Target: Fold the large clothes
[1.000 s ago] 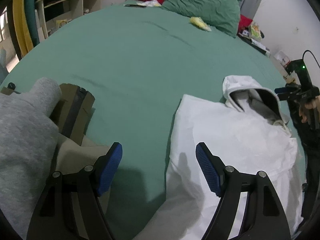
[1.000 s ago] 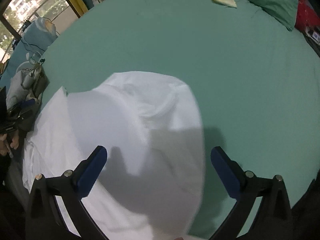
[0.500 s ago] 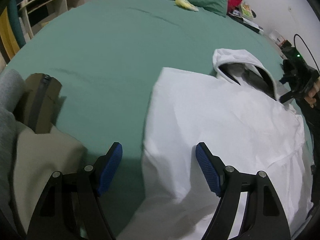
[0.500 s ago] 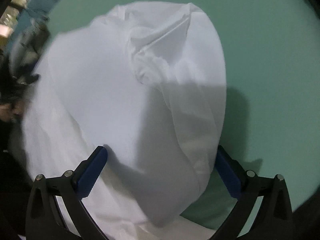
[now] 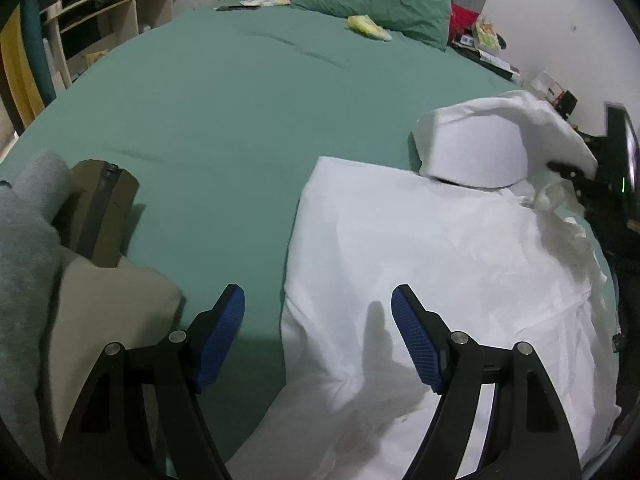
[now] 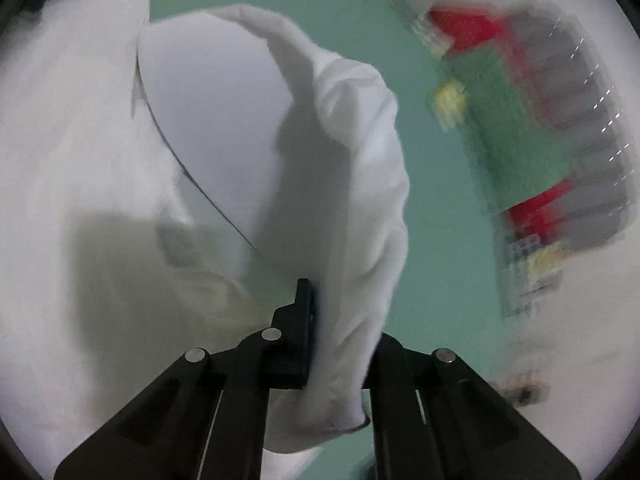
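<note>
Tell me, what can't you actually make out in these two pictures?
- Right camera: the far fingertip of the right gripper, covered by the white hood it is closing on.
- Right camera: things at the bed's head, smeared by motion blur.
- Left camera: the white jacket, its hem cut off by the bottom edge.
- Left camera: items on the shelf, too small.

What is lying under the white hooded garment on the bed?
The white hooded garment lies on the green bedsheet, which shows all around it. Whether anything else lies beneath is hidden by the fabric.
</note>
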Tool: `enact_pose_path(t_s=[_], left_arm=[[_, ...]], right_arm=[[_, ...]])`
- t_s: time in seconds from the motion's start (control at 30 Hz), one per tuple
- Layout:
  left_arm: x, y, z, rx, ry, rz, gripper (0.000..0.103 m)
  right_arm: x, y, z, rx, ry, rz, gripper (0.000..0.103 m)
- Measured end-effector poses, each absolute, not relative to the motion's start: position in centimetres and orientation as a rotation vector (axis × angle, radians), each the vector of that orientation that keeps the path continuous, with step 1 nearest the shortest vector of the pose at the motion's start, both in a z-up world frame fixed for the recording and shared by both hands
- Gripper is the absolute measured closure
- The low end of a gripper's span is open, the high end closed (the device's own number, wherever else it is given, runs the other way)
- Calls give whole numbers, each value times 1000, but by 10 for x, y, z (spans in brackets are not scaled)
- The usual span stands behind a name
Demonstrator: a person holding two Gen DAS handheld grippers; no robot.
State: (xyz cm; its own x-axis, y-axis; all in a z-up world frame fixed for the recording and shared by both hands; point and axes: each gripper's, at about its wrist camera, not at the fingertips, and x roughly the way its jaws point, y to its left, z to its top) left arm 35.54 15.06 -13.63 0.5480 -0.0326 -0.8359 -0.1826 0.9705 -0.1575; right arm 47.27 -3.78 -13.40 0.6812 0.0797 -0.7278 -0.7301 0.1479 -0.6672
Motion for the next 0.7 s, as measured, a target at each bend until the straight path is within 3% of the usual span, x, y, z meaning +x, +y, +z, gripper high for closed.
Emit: enact_pose_path(t_s=[0.13,0.33,0.37,0.43,0.5,0.7], left_arm=[[347,157,-128,-245,970,89,23],[334,169,-117,-271,953,91,23],[332,170,-116,-274,950,86,23],[329,170,-114,-274,946,81,23],[327,171,-112,-276,942,72,23],[325,167,-108,-283,930,64,23]], right_arm=[[408,-65,-162,-1511,346,532,94],[324,-99,-193,-1542,314,514,89],[312,-102,-195,-1540,347,517,86],[294,-114,-194,-1515,409,535,46],[275,-123,-181,-1449,430,494,33],[277,-91,-101,-944,566,570,33]])
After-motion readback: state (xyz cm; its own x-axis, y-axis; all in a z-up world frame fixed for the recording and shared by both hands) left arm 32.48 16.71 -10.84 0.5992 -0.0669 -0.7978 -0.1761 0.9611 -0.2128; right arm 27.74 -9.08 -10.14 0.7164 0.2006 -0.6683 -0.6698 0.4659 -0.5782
